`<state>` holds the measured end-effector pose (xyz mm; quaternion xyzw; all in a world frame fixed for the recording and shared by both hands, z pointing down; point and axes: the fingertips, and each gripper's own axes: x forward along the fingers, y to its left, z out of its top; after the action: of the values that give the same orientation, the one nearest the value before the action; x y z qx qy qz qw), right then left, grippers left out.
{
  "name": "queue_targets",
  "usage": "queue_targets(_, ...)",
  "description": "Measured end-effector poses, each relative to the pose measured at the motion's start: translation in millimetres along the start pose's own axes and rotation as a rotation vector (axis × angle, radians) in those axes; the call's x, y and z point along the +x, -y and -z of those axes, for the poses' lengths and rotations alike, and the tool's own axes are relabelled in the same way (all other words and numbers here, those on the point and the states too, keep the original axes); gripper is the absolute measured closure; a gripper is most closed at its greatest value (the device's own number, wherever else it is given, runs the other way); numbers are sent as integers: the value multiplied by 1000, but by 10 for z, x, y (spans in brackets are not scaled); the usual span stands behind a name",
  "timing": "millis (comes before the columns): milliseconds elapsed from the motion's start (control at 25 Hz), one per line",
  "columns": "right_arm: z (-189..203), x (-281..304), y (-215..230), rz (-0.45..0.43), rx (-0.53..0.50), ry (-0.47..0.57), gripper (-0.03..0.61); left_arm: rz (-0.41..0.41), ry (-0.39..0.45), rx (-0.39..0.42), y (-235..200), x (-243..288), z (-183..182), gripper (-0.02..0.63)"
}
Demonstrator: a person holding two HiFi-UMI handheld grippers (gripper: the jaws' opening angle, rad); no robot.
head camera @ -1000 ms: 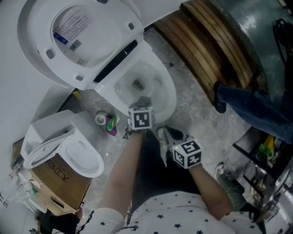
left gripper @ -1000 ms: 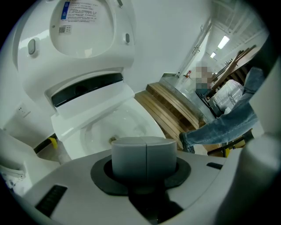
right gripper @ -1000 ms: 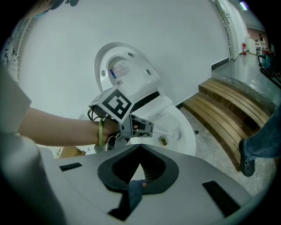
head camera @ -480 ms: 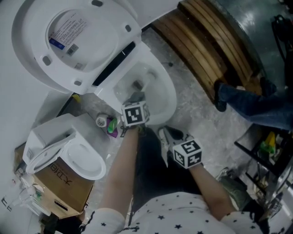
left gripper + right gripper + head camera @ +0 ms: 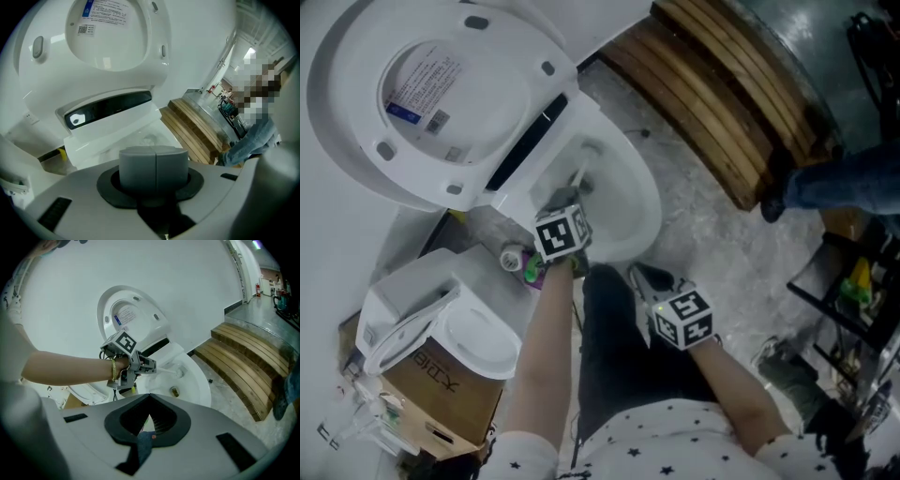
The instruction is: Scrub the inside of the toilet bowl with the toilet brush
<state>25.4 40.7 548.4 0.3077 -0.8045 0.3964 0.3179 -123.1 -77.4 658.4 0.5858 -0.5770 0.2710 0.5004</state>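
The white toilet bowl (image 5: 628, 202) stands open with its lid (image 5: 422, 103) raised against the wall. My left gripper (image 5: 569, 204) hangs over the bowl's near left rim, shut on the white toilet brush (image 5: 167, 371). The brush handle runs from the left gripper (image 5: 151, 366) into the bowl (image 5: 197, 380), and its head sits low near the drain. In the left gripper view the left gripper (image 5: 154, 161) has its jaws pressed together, and the brush is hidden. My right gripper (image 5: 645, 277) is held back near my body, open and holding nothing.
A spare white toilet seat (image 5: 441, 319) lies on a cardboard box (image 5: 450, 389) at the left. Small bottles (image 5: 525, 262) stand on the floor beside the bowl. Wooden slatted steps (image 5: 722, 103) run at the right, with a person's jeans leg (image 5: 848, 183) and a rack (image 5: 853, 281) beyond.
My left gripper has moved left and away along the bowl's near rim with the brush. The jeans leg has drawn back to the right. The right gripper has stayed put.
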Motion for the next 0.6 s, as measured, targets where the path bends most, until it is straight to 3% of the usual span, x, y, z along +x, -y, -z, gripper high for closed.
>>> queue_targets(600,-10,-50,42,7,3,11,572,-81,-4,7,-331,-38,-52,460)
